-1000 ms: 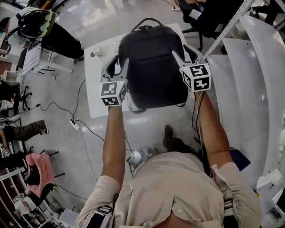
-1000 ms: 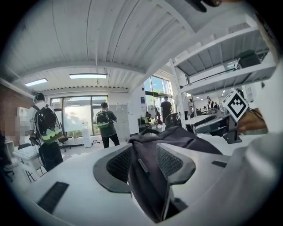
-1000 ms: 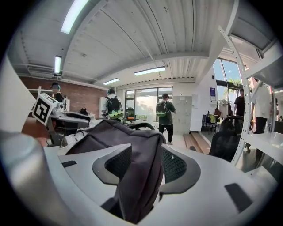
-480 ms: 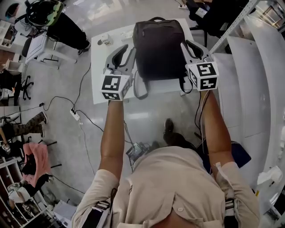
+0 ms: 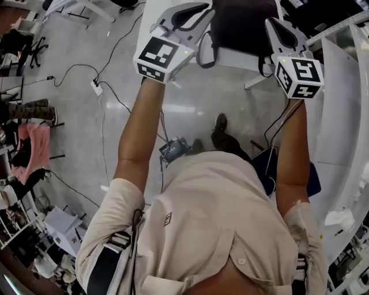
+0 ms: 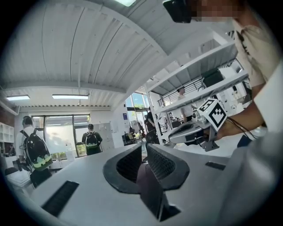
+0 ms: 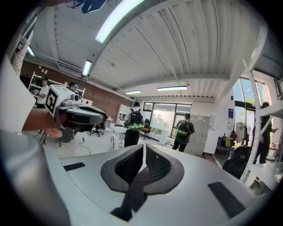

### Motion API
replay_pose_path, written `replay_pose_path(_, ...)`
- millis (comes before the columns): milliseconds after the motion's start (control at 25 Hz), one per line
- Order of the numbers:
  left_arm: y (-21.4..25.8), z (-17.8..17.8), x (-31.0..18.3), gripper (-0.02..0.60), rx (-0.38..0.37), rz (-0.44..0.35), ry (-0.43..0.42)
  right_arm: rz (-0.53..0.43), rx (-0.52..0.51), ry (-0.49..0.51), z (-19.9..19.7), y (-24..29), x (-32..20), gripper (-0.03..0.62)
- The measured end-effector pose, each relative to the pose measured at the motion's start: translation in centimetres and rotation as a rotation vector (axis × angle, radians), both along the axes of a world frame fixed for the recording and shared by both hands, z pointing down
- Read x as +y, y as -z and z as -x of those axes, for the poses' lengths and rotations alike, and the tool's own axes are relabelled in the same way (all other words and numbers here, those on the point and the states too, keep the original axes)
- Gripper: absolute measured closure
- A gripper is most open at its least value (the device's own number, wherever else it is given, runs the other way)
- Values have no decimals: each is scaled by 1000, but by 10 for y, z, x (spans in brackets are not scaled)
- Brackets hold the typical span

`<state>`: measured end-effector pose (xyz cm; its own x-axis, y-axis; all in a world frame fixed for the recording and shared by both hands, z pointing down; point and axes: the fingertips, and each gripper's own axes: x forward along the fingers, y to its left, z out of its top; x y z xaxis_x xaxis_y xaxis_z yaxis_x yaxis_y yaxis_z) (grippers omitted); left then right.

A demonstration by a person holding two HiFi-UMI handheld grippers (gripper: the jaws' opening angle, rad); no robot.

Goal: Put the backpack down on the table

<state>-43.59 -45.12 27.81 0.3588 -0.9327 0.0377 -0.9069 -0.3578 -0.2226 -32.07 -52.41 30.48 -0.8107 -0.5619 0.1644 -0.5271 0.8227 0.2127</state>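
The dark backpack (image 5: 242, 23) lies on the white table (image 5: 236, 59) at the top edge of the head view, cut off by the frame, and one strap (image 5: 202, 55) hangs over the table's near edge. My left gripper (image 5: 199, 8) is raised at the backpack's left and my right gripper (image 5: 272, 23) at its right, both clear of it. The jaws of both have just been closing and now stand shut with nothing between them, as the left gripper view (image 6: 143, 148) and the right gripper view (image 7: 144, 148) show. Both look level across the room, so the backpack is out of their sight.
Cables and a power strip (image 5: 96, 87) lie on the floor at the left. White shelving (image 5: 346, 115) runs down the right side. People wearing backpacks (image 7: 135, 123) stand far off by the windows. A blue object (image 5: 271, 173) lies on the floor near my feet.
Both grippers have come off the backpack's sides, risen toward the camera and closed their jaws. The backpack stays on the table, which now sits at the picture's top edge.
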Motion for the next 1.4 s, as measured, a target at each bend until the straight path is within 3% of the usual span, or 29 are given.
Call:
replay_pose_path(480,28,-2,164,541,-34,-29,-33,-31,-4,176,31,37,174,562)
replay_pose_path(760,30,-13,217,541,-19,-39,-49,-37,53,231,28,30,247,569)
replay_pose_path(1000,28,-21,239,541,15,-40,-52,-32,65,240,18,28,278,569)
replay_pose_path(1400,25,-29,250,541,21,-38,-51,-29,73,231,4,26,286,569)
